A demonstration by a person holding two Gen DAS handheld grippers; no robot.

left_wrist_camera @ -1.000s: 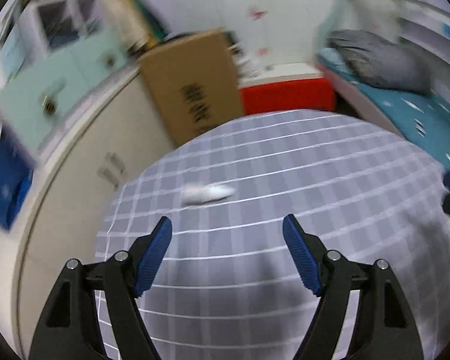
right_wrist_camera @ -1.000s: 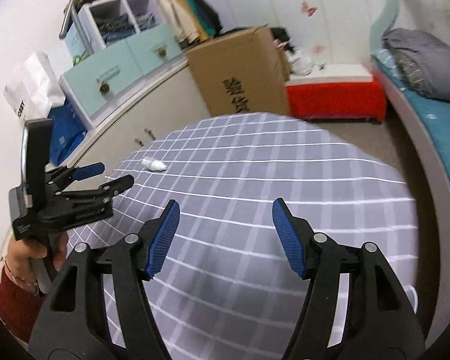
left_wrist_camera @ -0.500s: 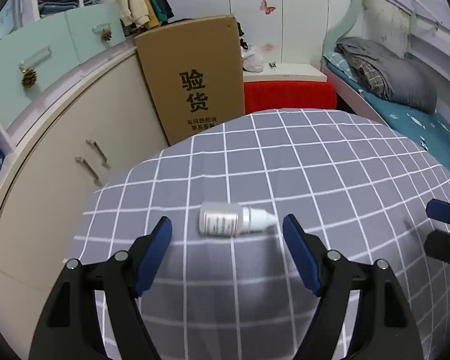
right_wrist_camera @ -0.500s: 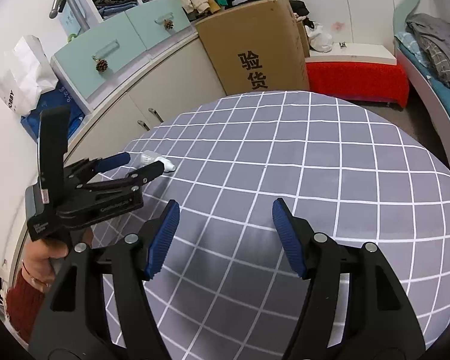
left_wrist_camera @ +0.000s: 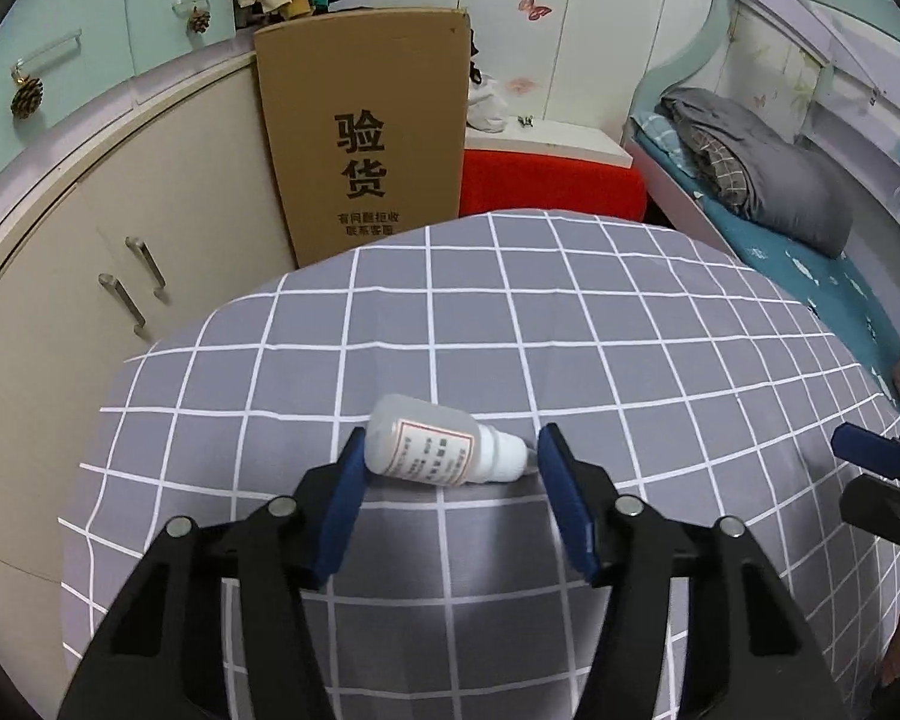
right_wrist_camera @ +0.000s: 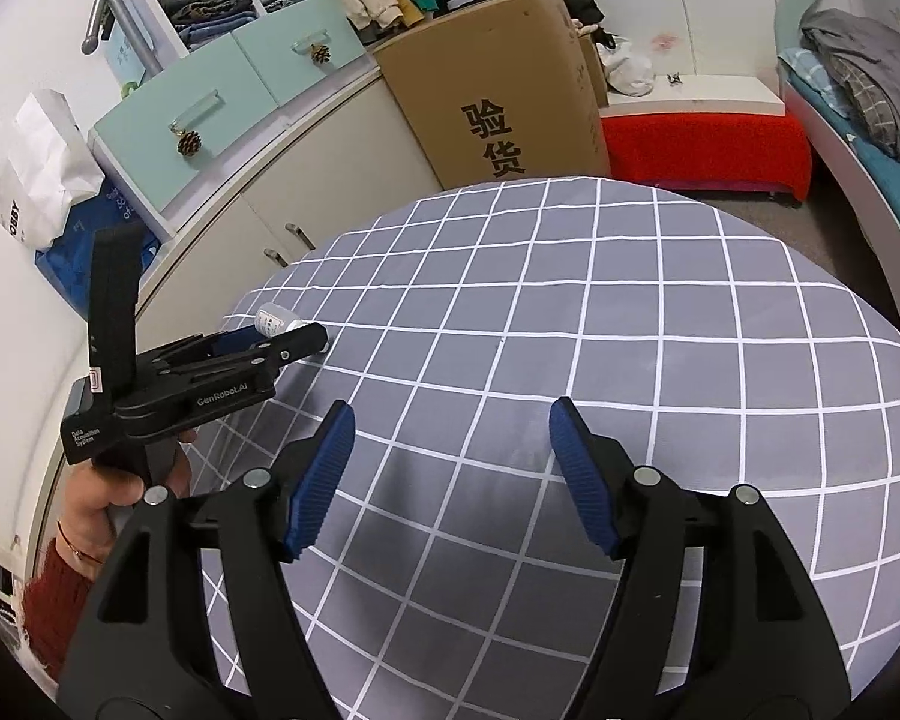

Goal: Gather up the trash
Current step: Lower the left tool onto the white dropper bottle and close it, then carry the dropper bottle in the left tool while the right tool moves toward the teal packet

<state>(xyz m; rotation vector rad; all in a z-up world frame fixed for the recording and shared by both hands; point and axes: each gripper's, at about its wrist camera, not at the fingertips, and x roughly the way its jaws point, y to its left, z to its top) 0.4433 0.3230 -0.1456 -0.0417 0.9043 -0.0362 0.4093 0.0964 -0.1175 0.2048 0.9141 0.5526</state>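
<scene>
Where "GenRobot.AI" marks the left tool (right_wrist_camera: 291, 343), a labelled bottle (left_wrist_camera: 435, 450) lies.

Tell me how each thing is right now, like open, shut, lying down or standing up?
small bottle: lying on its side on the checked cloth, cap on, between the left gripper's pads.
left gripper: jaws just been closing around the bottle, not clearly pressing yet.
right gripper: open, nothing in it.
cardboard box: standing upright against the cabinet.
cabinet doors: shut.
teal drawers: shut.
</scene>
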